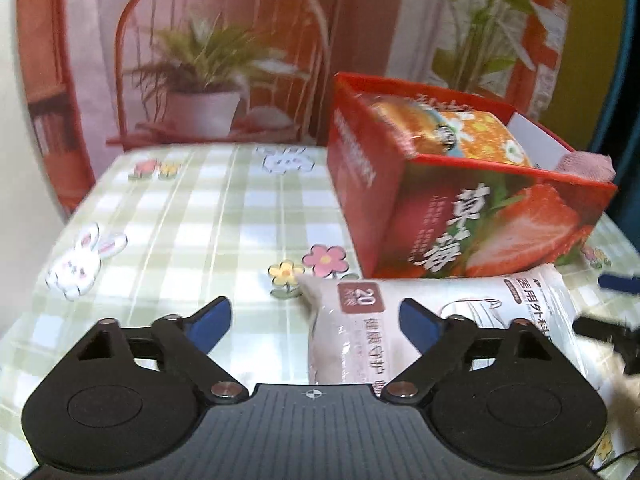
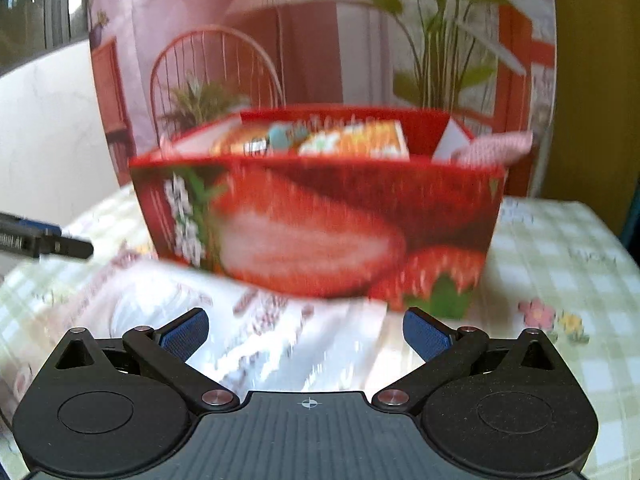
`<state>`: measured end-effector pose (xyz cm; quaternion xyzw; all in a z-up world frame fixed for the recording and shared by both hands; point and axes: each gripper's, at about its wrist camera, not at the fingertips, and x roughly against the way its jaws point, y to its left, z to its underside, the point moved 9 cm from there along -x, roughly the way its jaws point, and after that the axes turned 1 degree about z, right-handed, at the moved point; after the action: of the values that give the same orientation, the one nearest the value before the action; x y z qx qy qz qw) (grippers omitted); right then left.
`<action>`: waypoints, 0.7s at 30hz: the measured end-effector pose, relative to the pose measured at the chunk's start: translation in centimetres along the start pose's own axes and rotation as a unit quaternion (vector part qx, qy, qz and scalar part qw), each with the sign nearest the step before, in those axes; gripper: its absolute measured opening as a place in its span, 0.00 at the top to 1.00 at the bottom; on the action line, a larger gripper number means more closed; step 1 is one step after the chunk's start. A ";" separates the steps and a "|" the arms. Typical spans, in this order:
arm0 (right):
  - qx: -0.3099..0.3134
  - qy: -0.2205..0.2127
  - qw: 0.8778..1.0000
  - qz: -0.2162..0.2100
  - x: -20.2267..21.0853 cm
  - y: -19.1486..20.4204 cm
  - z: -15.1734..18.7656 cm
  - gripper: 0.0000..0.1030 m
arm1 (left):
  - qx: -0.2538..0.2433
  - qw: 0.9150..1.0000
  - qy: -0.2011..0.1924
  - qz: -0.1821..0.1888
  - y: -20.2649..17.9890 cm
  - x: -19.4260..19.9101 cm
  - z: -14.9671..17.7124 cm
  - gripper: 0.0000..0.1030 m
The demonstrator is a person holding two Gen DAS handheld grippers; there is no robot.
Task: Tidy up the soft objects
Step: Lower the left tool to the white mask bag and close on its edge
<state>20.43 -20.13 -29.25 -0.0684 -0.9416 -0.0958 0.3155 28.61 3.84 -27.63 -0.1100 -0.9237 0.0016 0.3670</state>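
A red strawberry-print box [image 1: 472, 220] stands on the table and holds an orange bread pack [image 1: 460, 132] and a pink cloth [image 1: 588, 166]. A white and mauve pack of masks [image 1: 400, 328] lies on the table in front of the box. My left gripper [image 1: 316, 320] is open, its jaws either side of the pack's left end. In the right wrist view the box [image 2: 320, 224] is straight ahead with the bread pack [image 2: 352, 140] and pink cloth [image 2: 496, 146] inside. My right gripper [image 2: 306, 332] is open over the blurred mask pack [image 2: 248, 328].
The table has a green checked cloth [image 1: 192, 216] with rabbits and flowers. A printed backdrop [image 1: 208, 60] with a chair and plants hangs behind it. The other gripper's tip [image 2: 44, 240] shows at the left of the right wrist view.
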 end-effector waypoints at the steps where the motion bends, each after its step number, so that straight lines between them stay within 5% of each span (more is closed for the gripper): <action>1: 0.004 0.007 1.000 -0.001 -0.2 0.1 0.5 0.00 | 0.013 1.000 0.000 0.007 0.3 -0.3 0.1 0.18; 8: -0.009 0.044 0.999 -0.016 -1.7 -0.4 2.1 0.00 | 0.036 0.996 0.048 0.063 -1.5 -2.7 2.1 0.38; 21: -0.064 0.076 0.995 -0.019 -1.6 -2.6 3.5 0.00 | 0.021 0.991 0.064 0.116 -7.7 -2.2 5.5 0.40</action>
<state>19.17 -21.96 -33.31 -0.0630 -0.9079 -0.1669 0.3792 24.88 -3.66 -32.47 -0.2082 -0.8790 0.0563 0.4252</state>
